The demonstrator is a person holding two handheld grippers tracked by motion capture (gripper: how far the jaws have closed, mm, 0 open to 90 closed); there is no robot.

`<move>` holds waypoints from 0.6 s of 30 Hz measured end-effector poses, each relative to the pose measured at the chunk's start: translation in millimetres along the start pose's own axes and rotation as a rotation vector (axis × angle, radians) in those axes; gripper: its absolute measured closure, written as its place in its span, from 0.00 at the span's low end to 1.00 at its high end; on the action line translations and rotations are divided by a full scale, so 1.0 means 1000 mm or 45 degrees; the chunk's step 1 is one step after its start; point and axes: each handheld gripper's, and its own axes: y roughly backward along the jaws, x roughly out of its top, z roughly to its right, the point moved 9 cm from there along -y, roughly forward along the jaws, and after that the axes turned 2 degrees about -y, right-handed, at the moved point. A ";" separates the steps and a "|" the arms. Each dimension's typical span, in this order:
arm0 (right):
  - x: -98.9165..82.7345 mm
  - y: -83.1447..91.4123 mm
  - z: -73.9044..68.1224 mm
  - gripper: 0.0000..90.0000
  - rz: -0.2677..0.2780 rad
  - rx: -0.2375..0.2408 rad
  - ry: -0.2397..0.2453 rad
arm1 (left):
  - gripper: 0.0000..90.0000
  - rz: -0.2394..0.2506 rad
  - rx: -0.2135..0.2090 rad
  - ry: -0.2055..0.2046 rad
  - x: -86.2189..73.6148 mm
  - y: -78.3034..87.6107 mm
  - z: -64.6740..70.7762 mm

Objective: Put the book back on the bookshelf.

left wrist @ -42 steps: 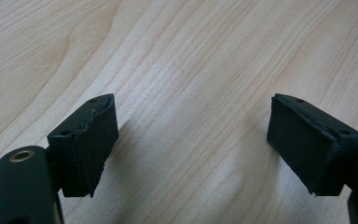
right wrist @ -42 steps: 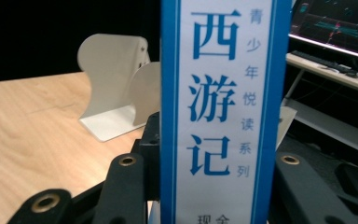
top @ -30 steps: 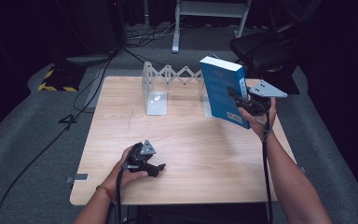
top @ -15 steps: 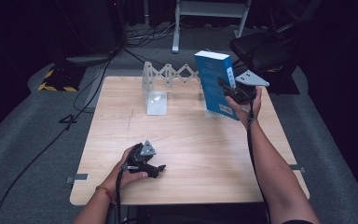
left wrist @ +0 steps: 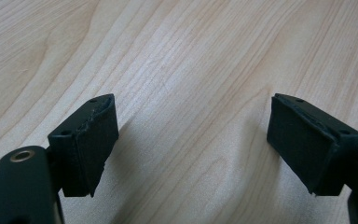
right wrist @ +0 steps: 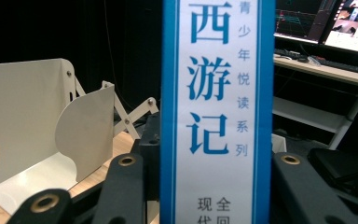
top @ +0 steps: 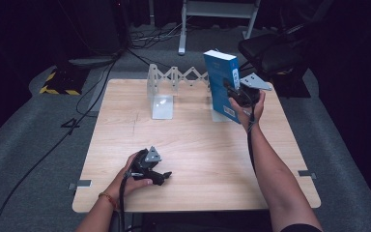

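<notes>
- The blue book (top: 222, 82) stands upright at the far right of the worktop (top: 198, 140), its white spine with blue characters (right wrist: 216, 107) facing the right claw's camera; the right claw (top: 233, 93) is clamped on it, one jaw on each cover, with the spine between them in the right gripper view.
- The worktop is pale wood; the high view shows it on a grey carpeted floor (top: 38, 159) with cables trailing across it.
- The white folding book rack (top: 174, 89) stands at the far edge of the worktop, left of the book; its scissor lattice stretches from an upright end plate (right wrist: 32, 112) toward the book; whether the book's foot touches the rack's right end cannot be told.
- The right hand (top: 246, 104) holds its claw up beside the book; the grey three-cornered plate (top: 255, 81) sits on top.
- The left claw (top: 164, 176) lies low on the near part of the worktop, well apart from the book; its jaws stand apart, with bare wood between the pads (left wrist: 93, 140).
</notes>
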 end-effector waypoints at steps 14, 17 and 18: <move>-0.027 0.004 0.005 0.69 0.067 0.021 -0.076 | 0.19 0.000 -0.009 -0.012 0.000 0.000 0.001; -0.033 0.011 0.007 0.69 0.075 0.028 -0.079 | 0.19 -0.002 -0.011 -0.014 0.000 0.000 0.001; -0.034 0.013 0.007 0.69 0.074 0.027 -0.077 | 0.19 -0.002 -0.012 -0.014 0.000 0.000 0.001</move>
